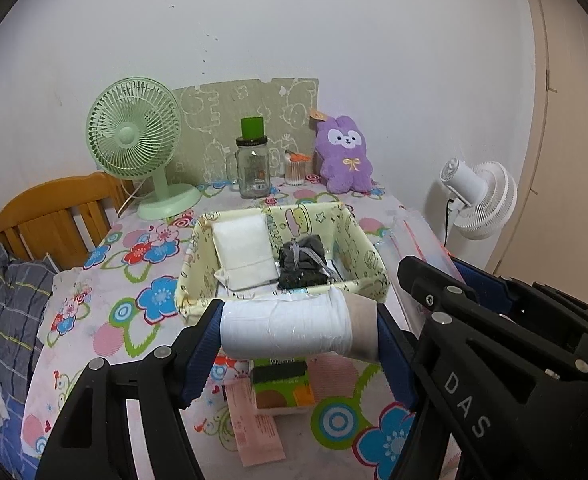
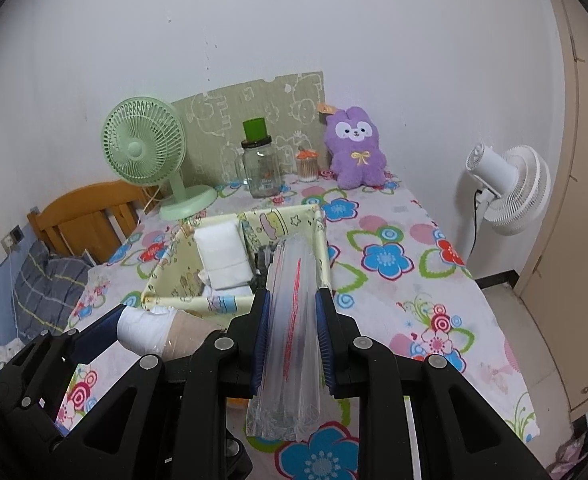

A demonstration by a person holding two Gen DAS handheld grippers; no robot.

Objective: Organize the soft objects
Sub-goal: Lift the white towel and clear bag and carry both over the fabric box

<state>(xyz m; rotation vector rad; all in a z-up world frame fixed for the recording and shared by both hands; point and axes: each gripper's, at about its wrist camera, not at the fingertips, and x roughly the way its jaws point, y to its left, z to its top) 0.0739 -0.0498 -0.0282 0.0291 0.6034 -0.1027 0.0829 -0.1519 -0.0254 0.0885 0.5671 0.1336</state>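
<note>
Around the pale yellow cartoon-printed fabric storage box point(image 1: 363, 240), your worktop point(image 2: 393, 288) is spread with a white cloth of blue, red and pink flowers. Behind the box, along the white wall, stand a mint-green desk fan point(image 1: 134, 140), a clear glass jar with a green cap point(image 1: 254, 160), a small pot of cotton swabs point(image 1: 295, 168) and a purple plush rabbit point(image 1: 345, 156), backed by a green cartoon-printed board point(image 1: 230, 120). Right of the box, off the worktop, is a white standing fan point(image 2: 509, 192); left of it, a wooden headboard point(image 1: 54, 216) and grey checked bedding point(image 1: 6, 300).

Inside the box lie a folded white cloth point(image 1: 244, 248) and a dark grey bundle point(image 1: 303, 262).

Your left hand-held gripper point(image 1: 297, 332) is clamped on a white plastic-wrapped roll with a brown cardboard core point(image 1: 290, 330), just in front of the box. Your right hand-held gripper point(image 2: 292, 320) is pinched on a clear zip bag with a red seal line point(image 2: 292, 312), its far end over the box. "DAS" is printed on the right one. Print on the green packet point(image 1: 280, 384) beneath the roll is too blurred to read.
</note>
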